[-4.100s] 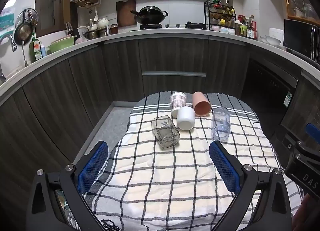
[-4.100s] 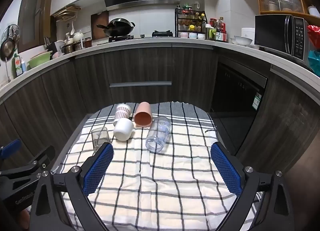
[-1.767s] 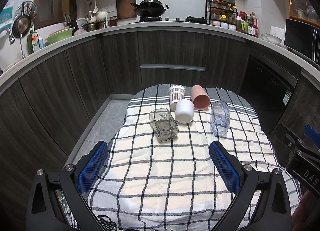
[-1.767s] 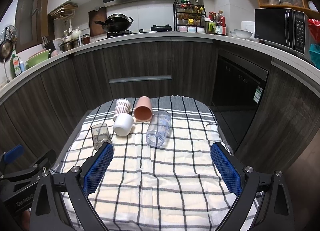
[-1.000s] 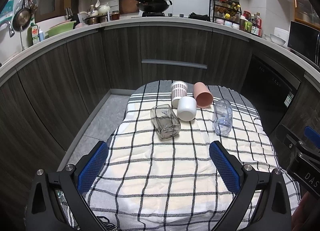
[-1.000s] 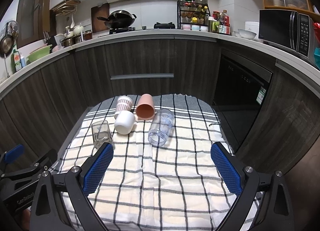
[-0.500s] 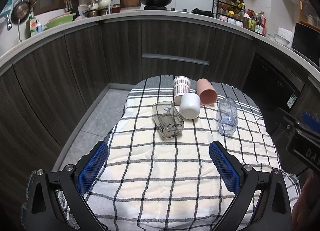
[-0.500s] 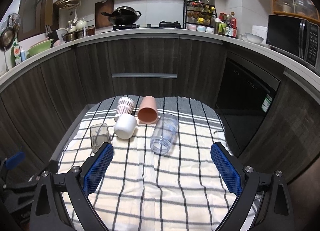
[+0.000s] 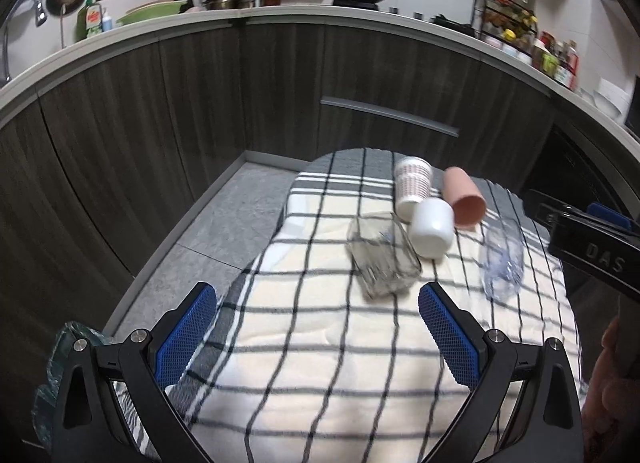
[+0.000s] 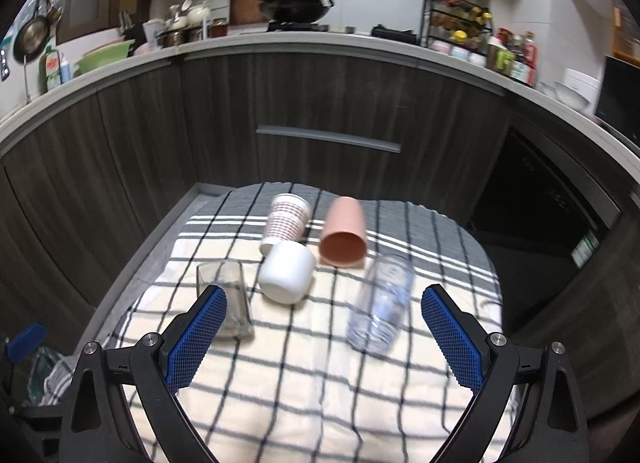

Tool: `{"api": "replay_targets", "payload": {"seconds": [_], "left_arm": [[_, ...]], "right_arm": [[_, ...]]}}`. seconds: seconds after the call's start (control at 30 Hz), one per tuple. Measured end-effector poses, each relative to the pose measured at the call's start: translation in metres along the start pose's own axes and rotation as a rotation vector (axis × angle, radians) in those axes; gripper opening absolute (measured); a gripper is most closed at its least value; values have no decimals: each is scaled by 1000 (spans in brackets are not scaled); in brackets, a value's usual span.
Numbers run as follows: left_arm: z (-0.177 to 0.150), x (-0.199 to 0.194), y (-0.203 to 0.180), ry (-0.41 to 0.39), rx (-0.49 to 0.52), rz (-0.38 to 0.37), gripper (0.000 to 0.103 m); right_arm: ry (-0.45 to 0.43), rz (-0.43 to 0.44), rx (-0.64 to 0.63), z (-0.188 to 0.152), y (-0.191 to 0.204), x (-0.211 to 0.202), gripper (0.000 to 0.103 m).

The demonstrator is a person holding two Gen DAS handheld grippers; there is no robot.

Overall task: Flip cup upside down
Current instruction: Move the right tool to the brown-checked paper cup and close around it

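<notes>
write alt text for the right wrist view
Five cups lie tipped on a checked cloth: square glass, white cup, patterned cup, pink cup, clear tumbler. The open right hand-held gripper hovers before them, holding nothing, kitchen cabinets behind.

Both views are smeared by motion. The square glass (image 9: 382, 259) is blurred in the left wrist view, and in the right wrist view the left finger (image 10: 197, 339) of the right hand-held gripper (image 10: 323, 337) hides its near corner. The clear bottle (image 10: 381, 303) is blurred, its print unreadable. The other hand-held gripper (image 9: 588, 247) is cut off by the right edge. Labels on the spice rack (image 10: 456, 29) are too small to read.
</notes>
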State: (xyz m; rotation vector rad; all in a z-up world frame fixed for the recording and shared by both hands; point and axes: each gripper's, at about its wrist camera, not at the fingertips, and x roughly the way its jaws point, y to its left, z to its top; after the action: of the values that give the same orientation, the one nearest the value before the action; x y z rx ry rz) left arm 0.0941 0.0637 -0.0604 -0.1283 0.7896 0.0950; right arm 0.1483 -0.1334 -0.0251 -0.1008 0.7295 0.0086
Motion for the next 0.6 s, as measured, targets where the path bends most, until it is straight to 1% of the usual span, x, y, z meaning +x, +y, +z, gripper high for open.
{"api": "replay_targets", "payload": {"seconds": [0.1,0.2,0.37,0.47,0.6], "left_arm": [[13,15,6,-4,-23,14,103],[28,29,11,-24,-41,29,103],[50,57,14,-27,-58,60,103],[62,76,18,-37,-83,58,103],[75,106,22,-34,-91,78,103]], "right_arm": [[24,13,-26,17,12,25,98],[51,29,-51,37,26,55,98],[100,40,-58,64,44,107,98],[138,34,-48,75,51,141,98],[220,20,-25,83,57,188,97]]}}
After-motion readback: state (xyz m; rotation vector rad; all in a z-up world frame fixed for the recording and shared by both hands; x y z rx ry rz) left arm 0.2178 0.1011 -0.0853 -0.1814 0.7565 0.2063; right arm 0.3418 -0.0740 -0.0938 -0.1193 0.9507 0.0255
